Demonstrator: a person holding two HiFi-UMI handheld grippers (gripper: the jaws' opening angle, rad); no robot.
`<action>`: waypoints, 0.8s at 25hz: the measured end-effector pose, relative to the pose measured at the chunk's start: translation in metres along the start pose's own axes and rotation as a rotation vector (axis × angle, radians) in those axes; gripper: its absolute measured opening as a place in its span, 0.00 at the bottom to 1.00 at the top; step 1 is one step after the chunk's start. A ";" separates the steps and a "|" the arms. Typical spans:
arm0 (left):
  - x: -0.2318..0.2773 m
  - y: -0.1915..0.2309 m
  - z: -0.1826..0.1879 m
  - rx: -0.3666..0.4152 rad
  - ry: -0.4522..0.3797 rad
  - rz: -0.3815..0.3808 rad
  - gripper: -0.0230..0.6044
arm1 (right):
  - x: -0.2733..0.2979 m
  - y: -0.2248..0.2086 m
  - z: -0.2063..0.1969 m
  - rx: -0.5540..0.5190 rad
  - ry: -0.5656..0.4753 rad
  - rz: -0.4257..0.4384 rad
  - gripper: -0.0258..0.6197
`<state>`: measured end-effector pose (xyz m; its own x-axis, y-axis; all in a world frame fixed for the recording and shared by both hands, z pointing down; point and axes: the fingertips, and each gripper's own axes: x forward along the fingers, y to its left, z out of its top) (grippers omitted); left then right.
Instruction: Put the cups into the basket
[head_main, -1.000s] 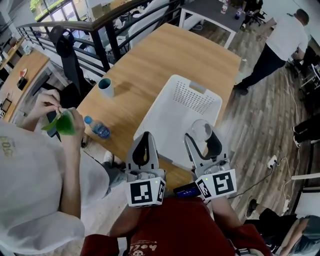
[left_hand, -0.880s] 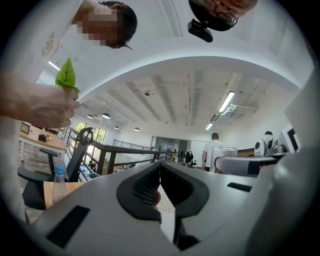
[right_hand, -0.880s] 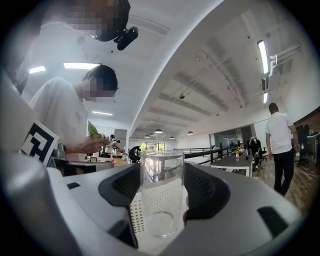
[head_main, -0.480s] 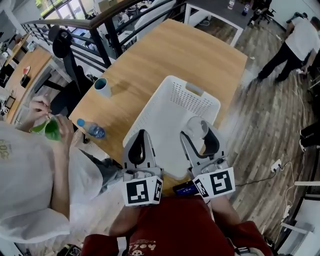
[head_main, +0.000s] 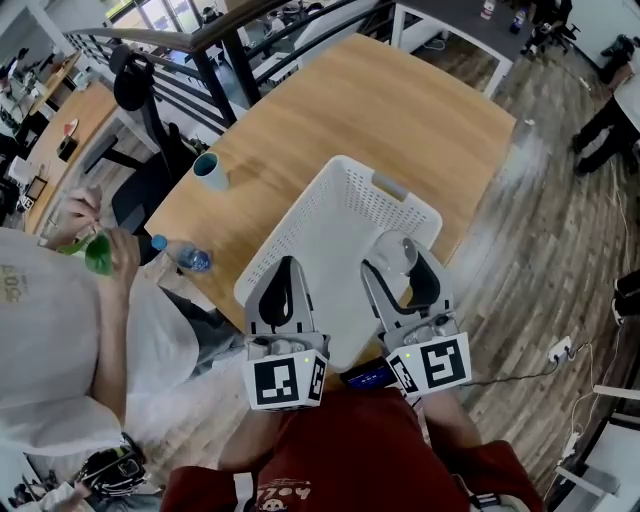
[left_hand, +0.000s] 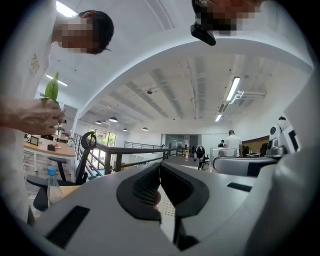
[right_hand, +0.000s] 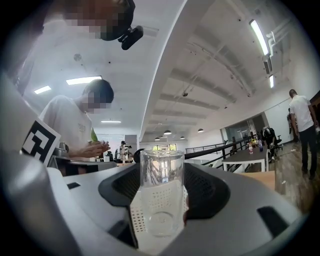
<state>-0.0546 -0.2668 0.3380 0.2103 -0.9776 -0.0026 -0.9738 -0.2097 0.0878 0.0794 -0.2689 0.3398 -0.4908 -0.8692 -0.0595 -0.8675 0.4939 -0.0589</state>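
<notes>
A white perforated basket (head_main: 335, 235) lies on the wooden table (head_main: 380, 110). My right gripper (head_main: 405, 272) is shut on a clear glass cup (head_main: 399, 256), held upright over the basket's near right part. In the right gripper view the glass cup (right_hand: 161, 200) stands between the dark pads (right_hand: 207, 192). My left gripper (head_main: 284, 292) hovers over the basket's near left edge, shut with nothing in it; in the left gripper view its fingertips (left_hand: 160, 167) meet. A teal cup (head_main: 210, 171) stands on the table, left of the basket.
A water bottle (head_main: 181, 255) lies at the table's left edge. A person (head_main: 70, 300) stands close on the left, holding something green (head_main: 97, 256). An office chair (head_main: 140, 110) and a railing (head_main: 230, 60) lie beyond the table's far left. Wooden floor spreads to the right.
Both grippers hold about the same place, the right still gripping the glass. The view has shifted a little, and the person at the far right has walked almost out of view.
</notes>
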 end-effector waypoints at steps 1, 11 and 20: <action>0.002 -0.002 0.000 0.003 0.001 0.009 0.05 | 0.001 -0.003 0.000 0.003 0.000 0.009 0.46; 0.010 -0.006 -0.004 0.005 0.008 0.054 0.05 | 0.036 -0.021 -0.017 0.070 0.048 0.007 0.46; 0.022 0.008 0.000 -0.060 -0.002 0.033 0.05 | 0.086 -0.036 -0.046 0.088 0.235 -0.089 0.46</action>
<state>-0.0579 -0.2896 0.3389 0.1777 -0.9841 -0.0012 -0.9733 -0.1759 0.1476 0.0645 -0.3626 0.3824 -0.4270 -0.8857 0.1822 -0.9028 0.4063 -0.1410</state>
